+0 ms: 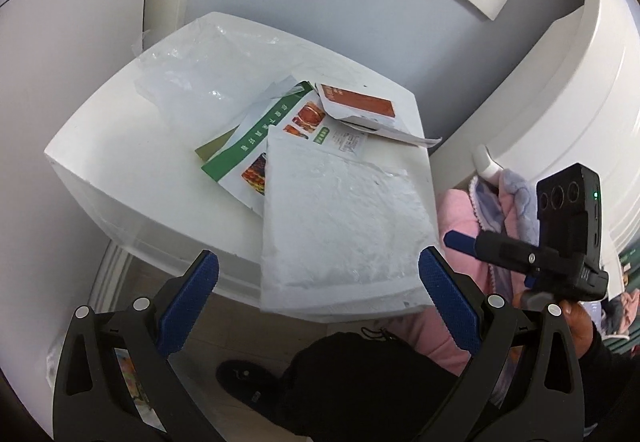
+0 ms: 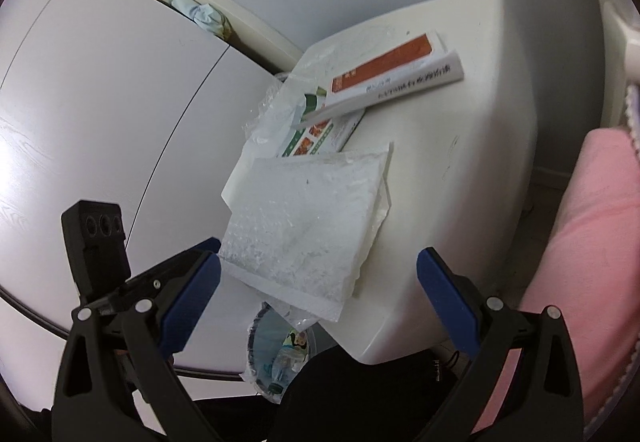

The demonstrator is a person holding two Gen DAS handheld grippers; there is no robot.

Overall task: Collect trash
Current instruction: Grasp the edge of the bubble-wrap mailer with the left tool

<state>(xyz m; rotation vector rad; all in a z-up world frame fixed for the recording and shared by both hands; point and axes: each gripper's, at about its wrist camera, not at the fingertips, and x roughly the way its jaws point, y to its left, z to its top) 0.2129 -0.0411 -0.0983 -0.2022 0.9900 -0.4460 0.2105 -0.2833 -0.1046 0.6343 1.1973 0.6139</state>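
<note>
Bubble mailer [image 1: 340,226] overhangs the white bench's [image 1: 120,146] near edge, atop the green leaflet [image 1: 256,146]; orange box [image 1: 360,106] beyond. Left claw [image 1: 318,302] and right claw [image 2: 318,302] both spread, empty. Risk: a nudge slides the mailer off toward the bin [image 2: 276,346] side.

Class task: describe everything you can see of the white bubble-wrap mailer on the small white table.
The bubble-wrap mailer is a flat, whitish, rectangular padded envelope with a bubbled, crinkled plastic face and plain sealed borders. It lies flat on the white table, its near end overhanging the table's front edge. Its far end overlaps the green-and-white printed package. Neither gripper touches it.
</note>
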